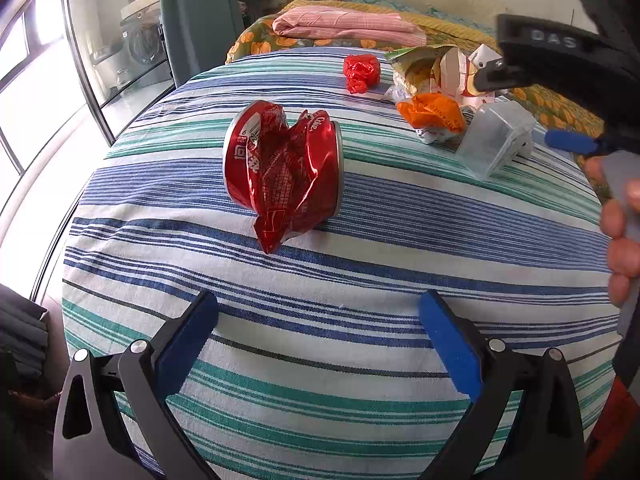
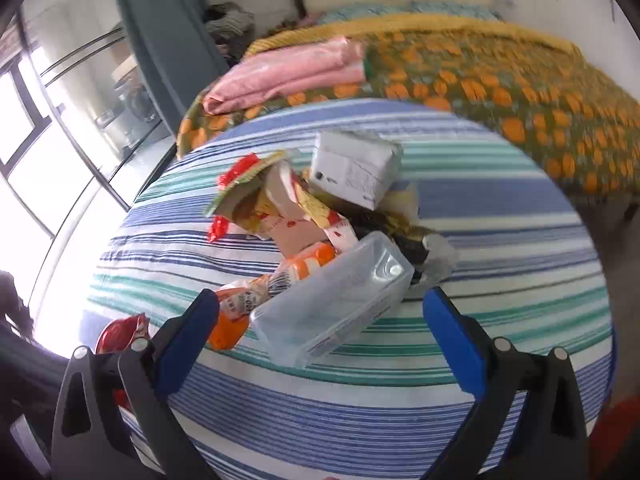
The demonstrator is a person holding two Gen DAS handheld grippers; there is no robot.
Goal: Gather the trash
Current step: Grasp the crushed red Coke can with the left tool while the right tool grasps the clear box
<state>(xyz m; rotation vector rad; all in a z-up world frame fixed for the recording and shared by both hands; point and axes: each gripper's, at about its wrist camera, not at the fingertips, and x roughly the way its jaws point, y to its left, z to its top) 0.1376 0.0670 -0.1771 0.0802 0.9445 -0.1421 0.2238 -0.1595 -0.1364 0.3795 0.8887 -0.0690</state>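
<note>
A crushed red cola can [image 1: 282,170] lies on the striped cloth [image 1: 360,240], ahead of my open, empty left gripper [image 1: 318,316]. Farther back right lie a red wrapper [image 1: 361,72], an orange wrapper [image 1: 432,114], paper food packaging [image 1: 436,70] and a clear plastic box [image 1: 496,140]. My right gripper [image 2: 320,316] is open and empty, its jaws on either side of the near end of the clear plastic box [image 2: 332,300]. Behind it are the orange wrapper [image 2: 256,300], the paper packaging [image 2: 288,208] and a white carton [image 2: 356,168]. The can [image 2: 120,332] shows at lower left.
The striped cloth covers a round surface [image 2: 400,400] beside a bed with an orange-flowered cover [image 2: 520,92] and folded pink bedding [image 2: 288,72]. Glass doors and a grey curtain [image 1: 192,16] are at left. The right gripper's body and hand [image 1: 616,208] fill the left view's right edge.
</note>
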